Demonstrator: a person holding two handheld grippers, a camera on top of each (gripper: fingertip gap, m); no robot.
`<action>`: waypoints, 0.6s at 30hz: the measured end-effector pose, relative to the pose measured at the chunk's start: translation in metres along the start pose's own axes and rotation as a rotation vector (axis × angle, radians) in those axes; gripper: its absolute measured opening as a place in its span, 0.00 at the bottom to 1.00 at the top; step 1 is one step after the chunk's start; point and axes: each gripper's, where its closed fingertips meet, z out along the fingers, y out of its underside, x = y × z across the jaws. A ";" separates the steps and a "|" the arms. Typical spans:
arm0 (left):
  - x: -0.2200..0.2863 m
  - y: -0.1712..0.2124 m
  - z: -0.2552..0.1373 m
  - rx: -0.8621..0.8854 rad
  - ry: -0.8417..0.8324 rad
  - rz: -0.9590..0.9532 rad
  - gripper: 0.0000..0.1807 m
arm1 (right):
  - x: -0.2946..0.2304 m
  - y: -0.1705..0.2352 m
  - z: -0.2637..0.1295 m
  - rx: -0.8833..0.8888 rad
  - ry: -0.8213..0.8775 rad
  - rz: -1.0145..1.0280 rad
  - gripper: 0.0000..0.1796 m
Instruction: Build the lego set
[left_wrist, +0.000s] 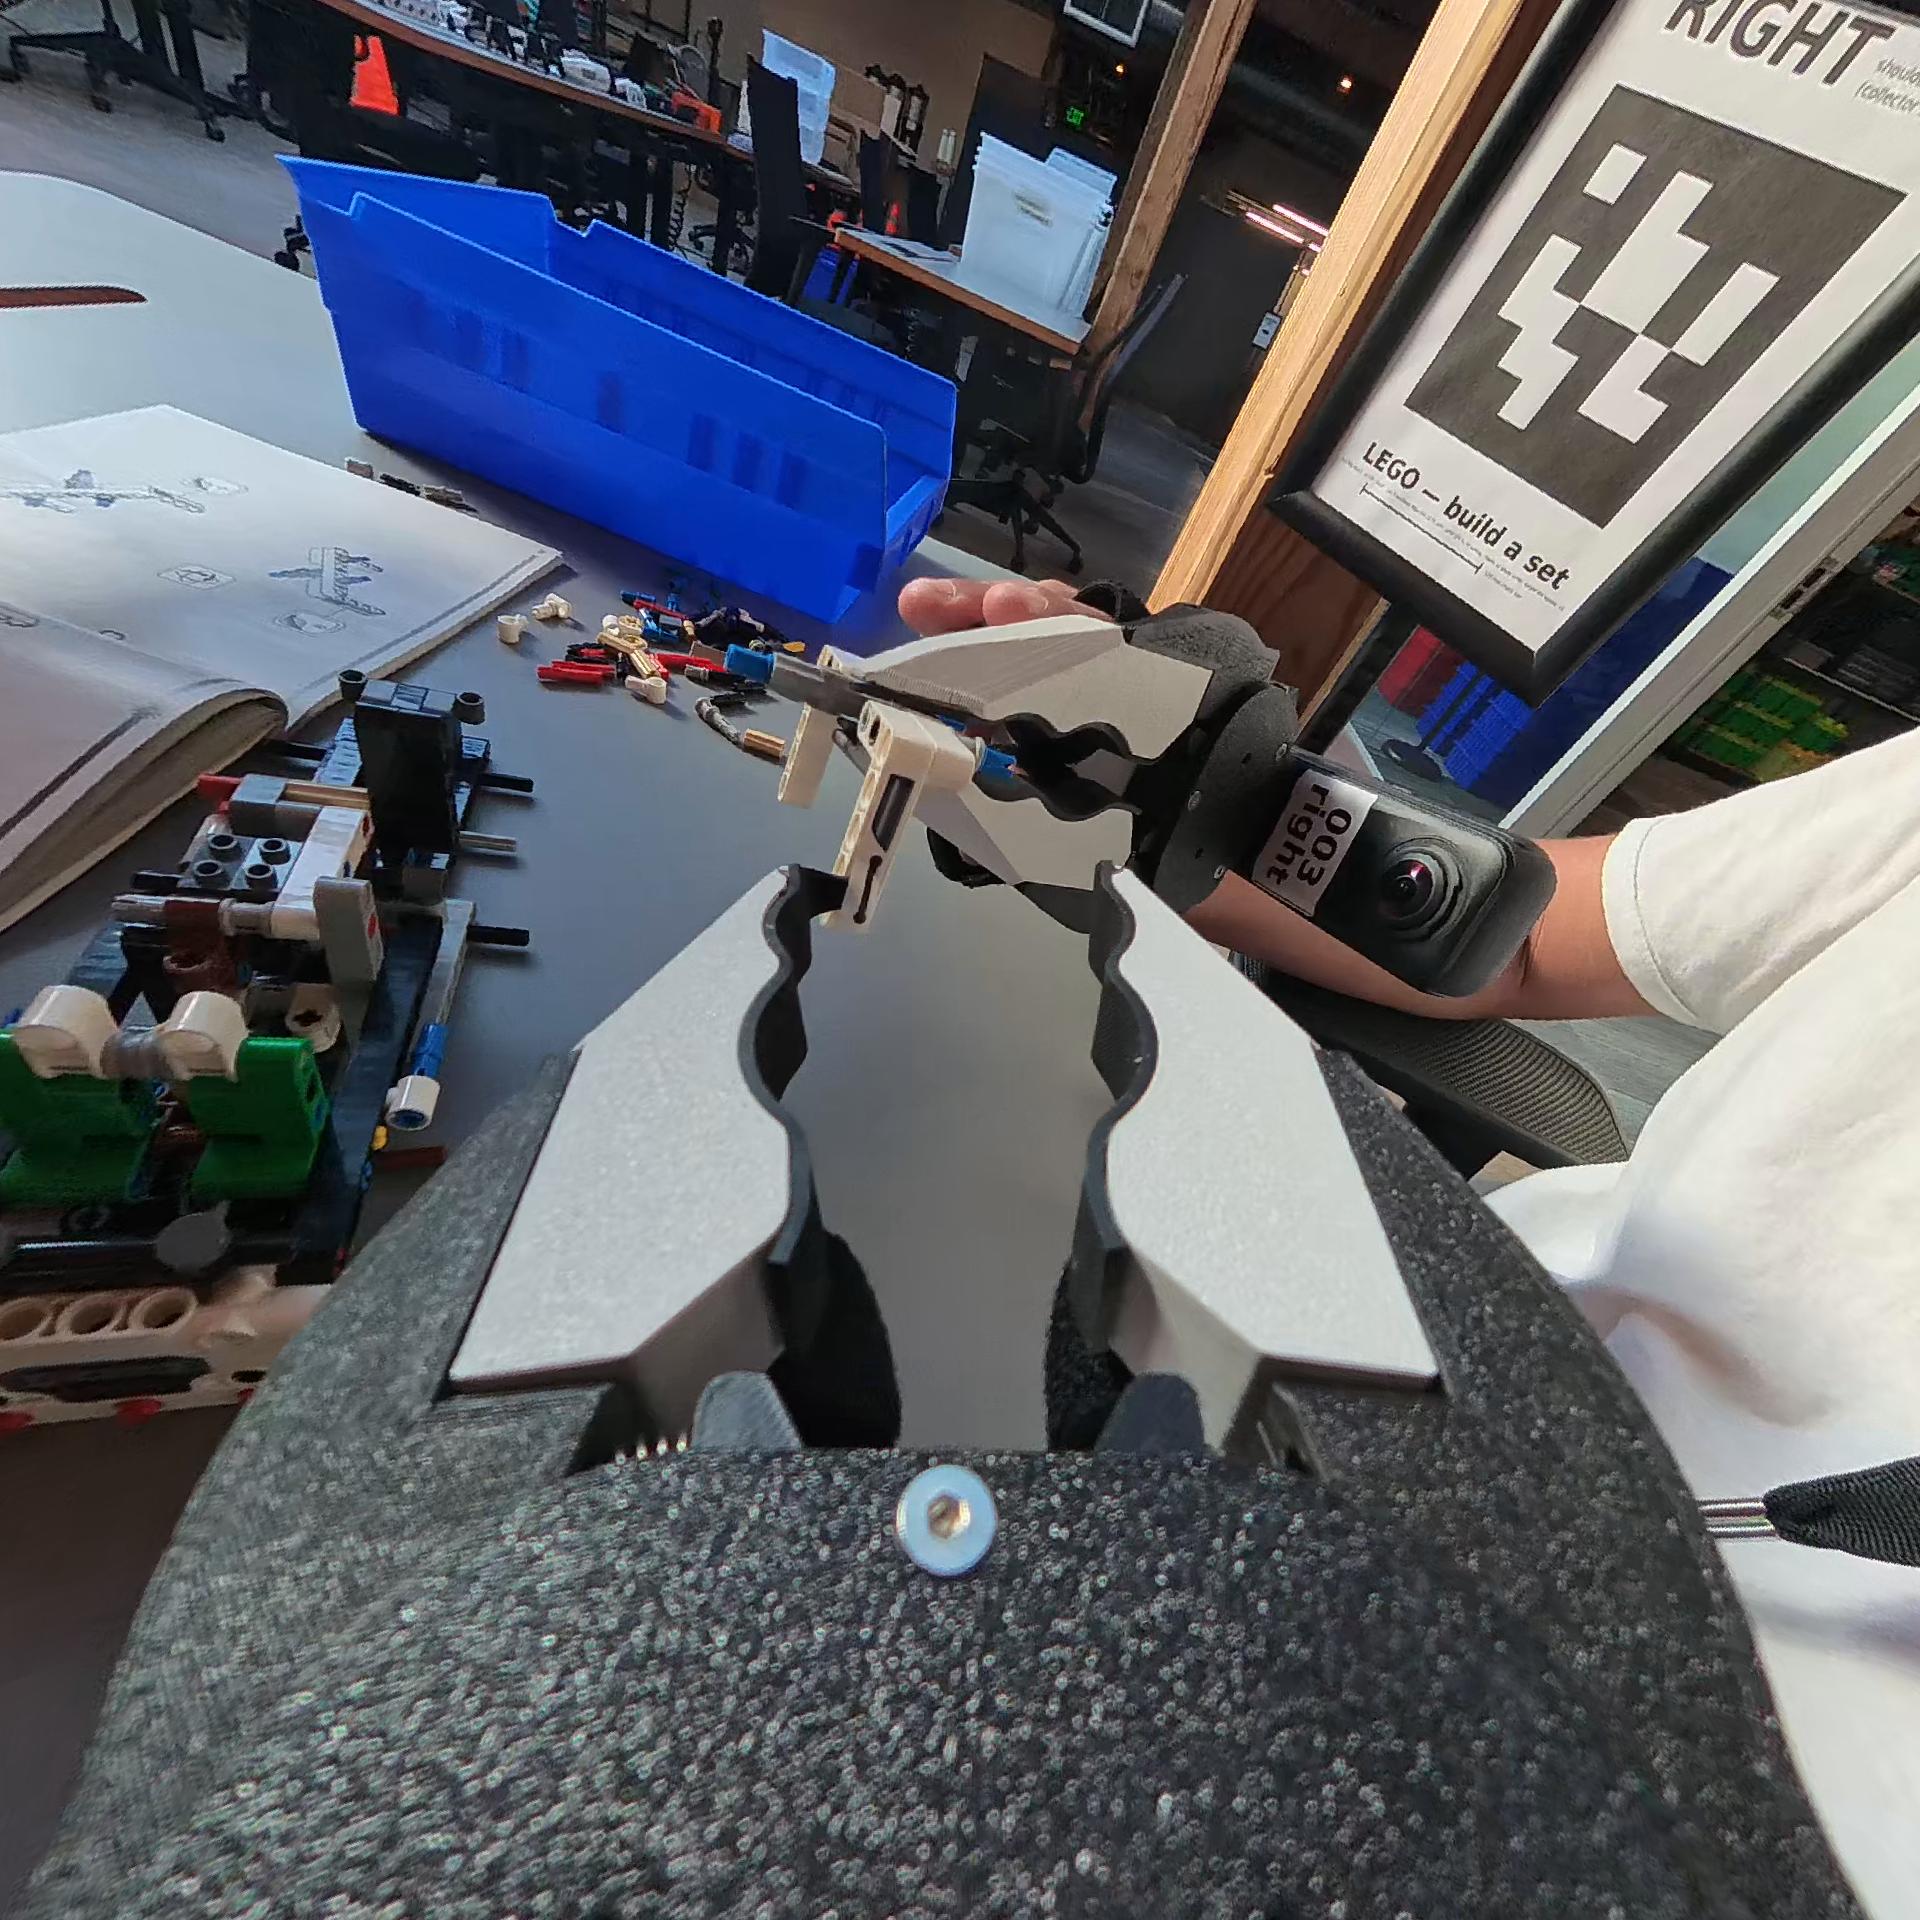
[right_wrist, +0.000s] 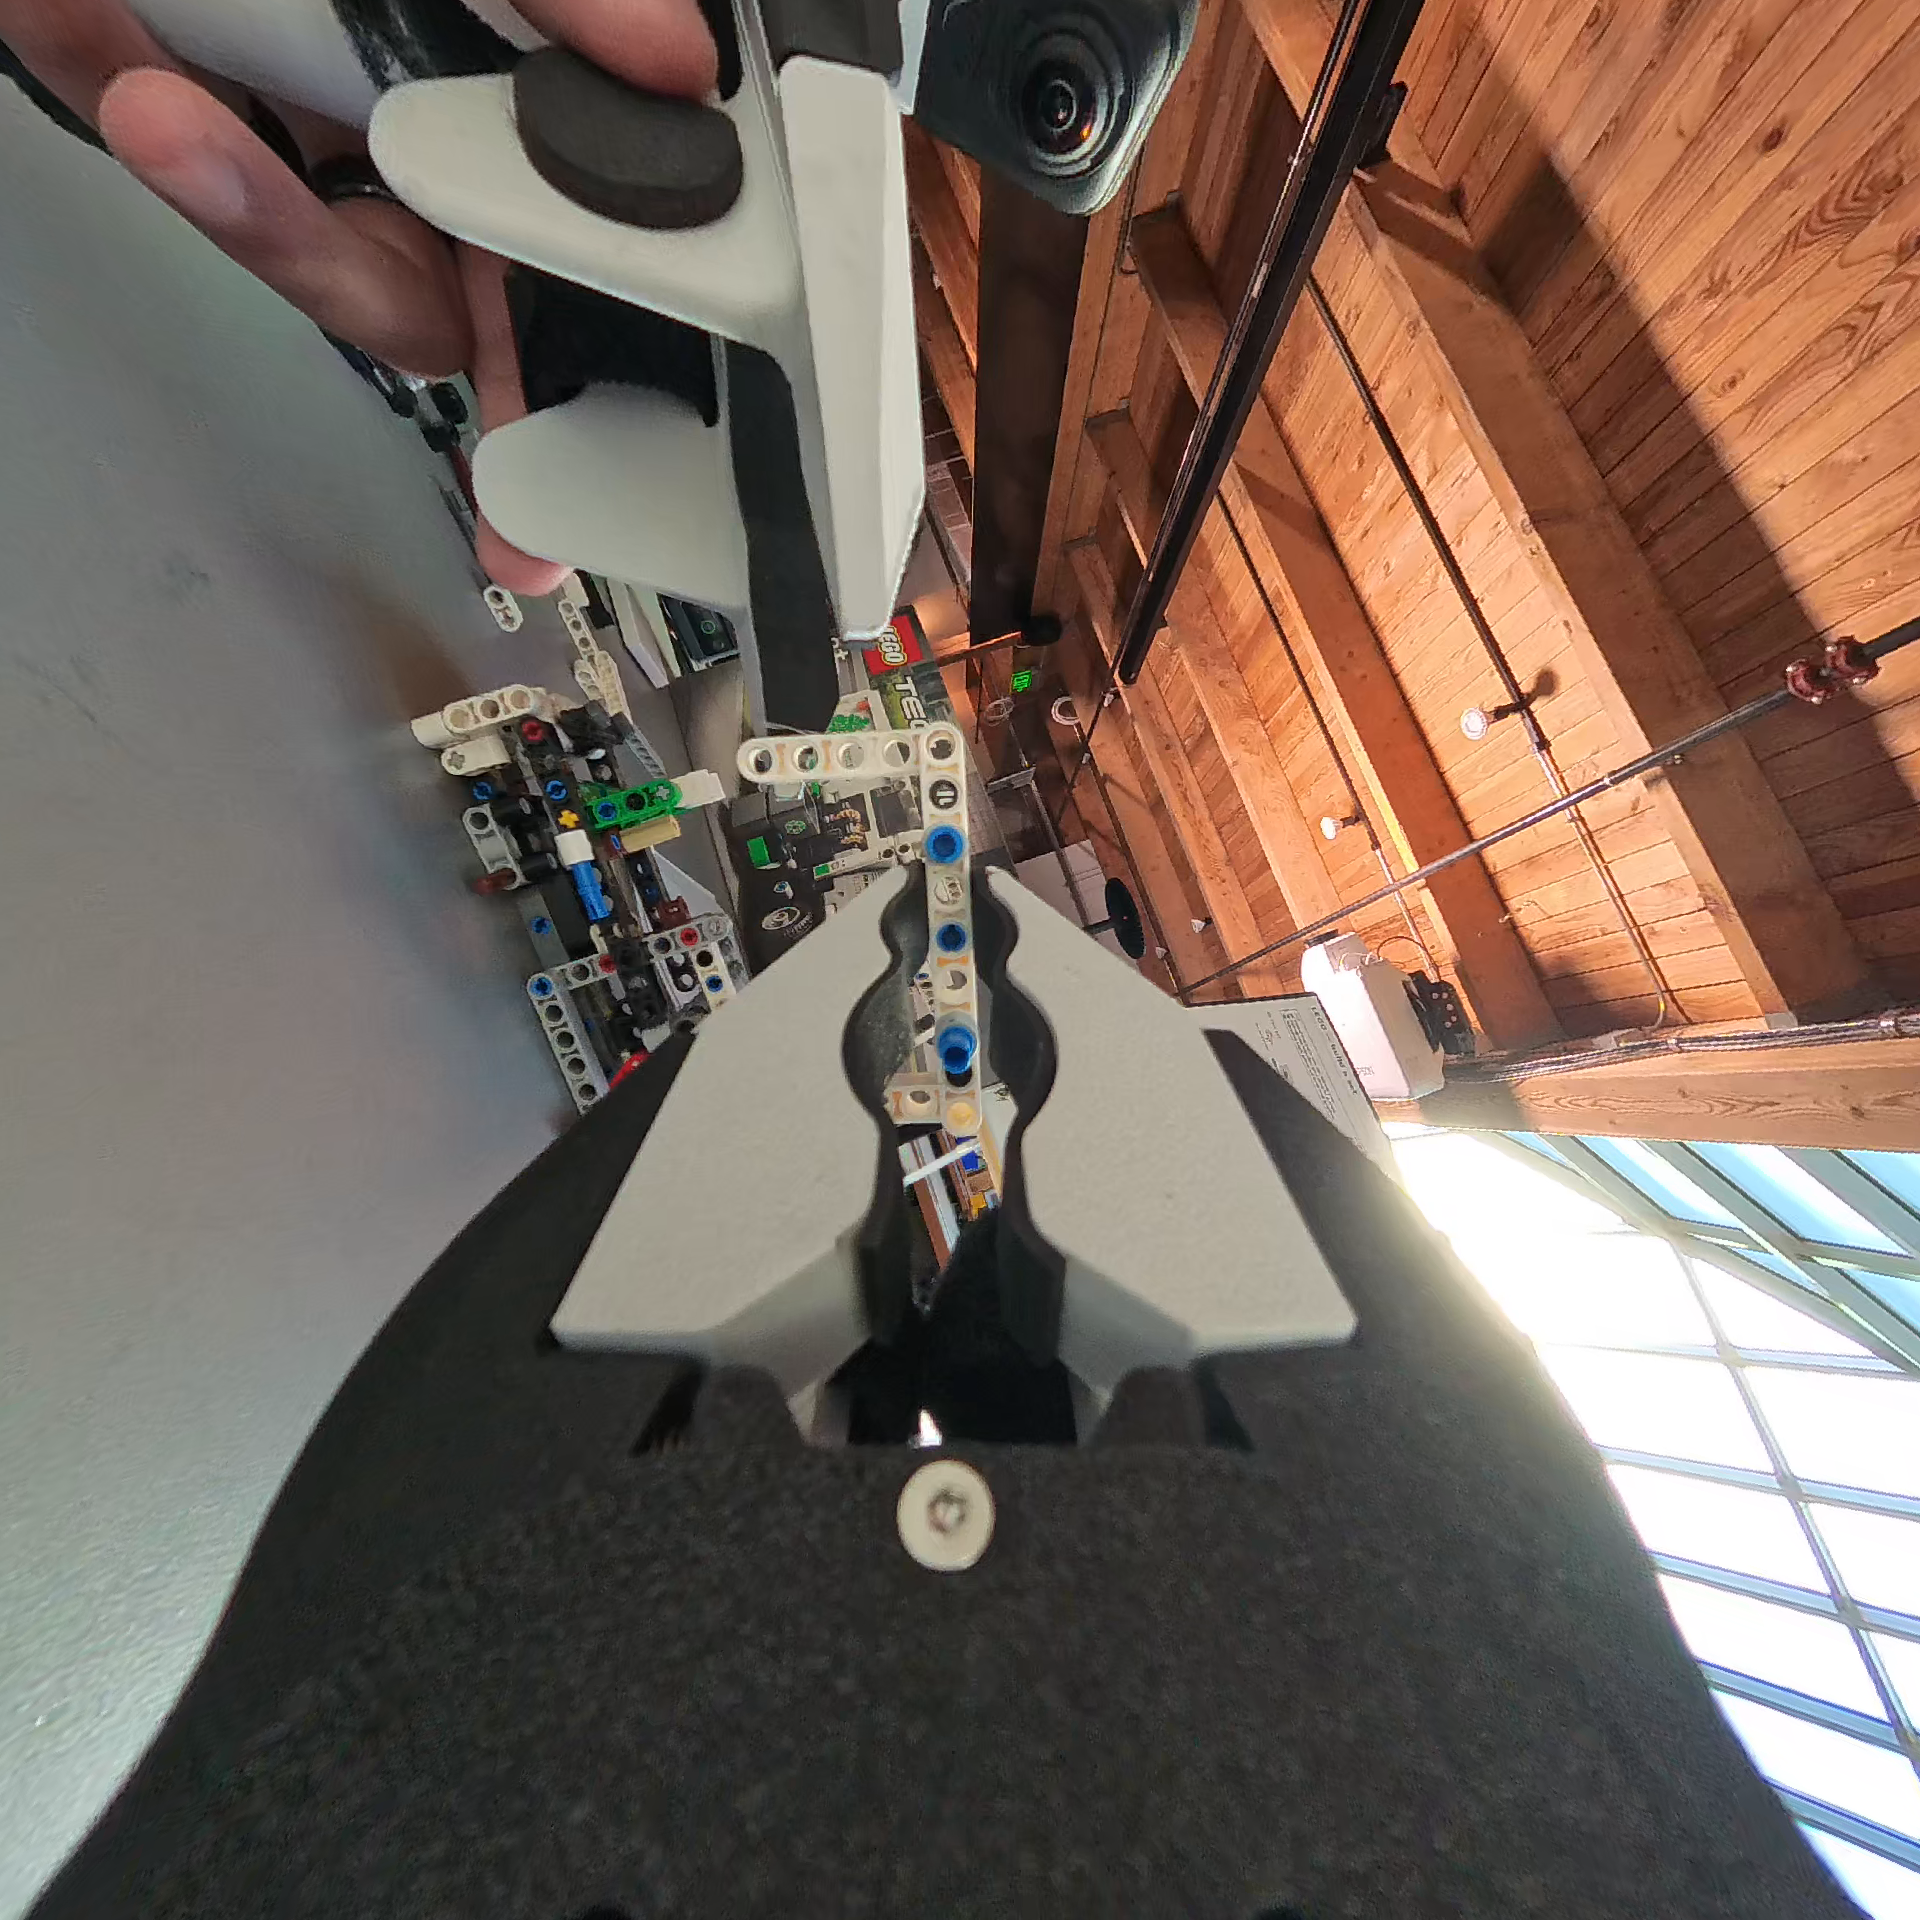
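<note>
My right gripper (right_wrist: 948, 878) is shut on a white L-shaped beam (right_wrist: 951, 935) that carries three blue pins, and holds it in the air above the table. In the left wrist view that gripper (left_wrist: 883, 717) comes in from the right, with the beam (left_wrist: 868, 821) hanging from its tips. My left gripper (left_wrist: 948, 894) is open and empty just below it. The beam's lower end sits right beside the left fingertip. One of the left fingers (right_wrist: 852, 468) shows at the top of the right wrist view. The partly built model (left_wrist: 239, 987) lies on the table at left.
A pile of small loose pieces (left_wrist: 644, 649) lies beyond the model, in front of a blue bin (left_wrist: 623, 395). An open instruction booklet (left_wrist: 208, 561) lies at far left. A framed sign (left_wrist: 1610, 312) stands at right. A person's arm and white shirt (left_wrist: 1766, 1091) are at right. There is about 4 cm between the tips of the two grippers.
</note>
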 end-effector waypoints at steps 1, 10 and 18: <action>0.000 0.000 0.000 -0.003 -0.002 0.000 0.29 | 0.000 0.000 0.000 0.001 0.000 -0.002 0.03; 0.004 0.000 0.004 -0.002 -0.025 0.028 0.33 | 0.002 -0.003 -0.002 0.019 0.009 0.006 0.03; 0.004 0.006 0.011 -0.028 -0.135 0.198 0.42 | -0.001 0.004 0.000 -0.009 -0.036 0.107 0.03</action>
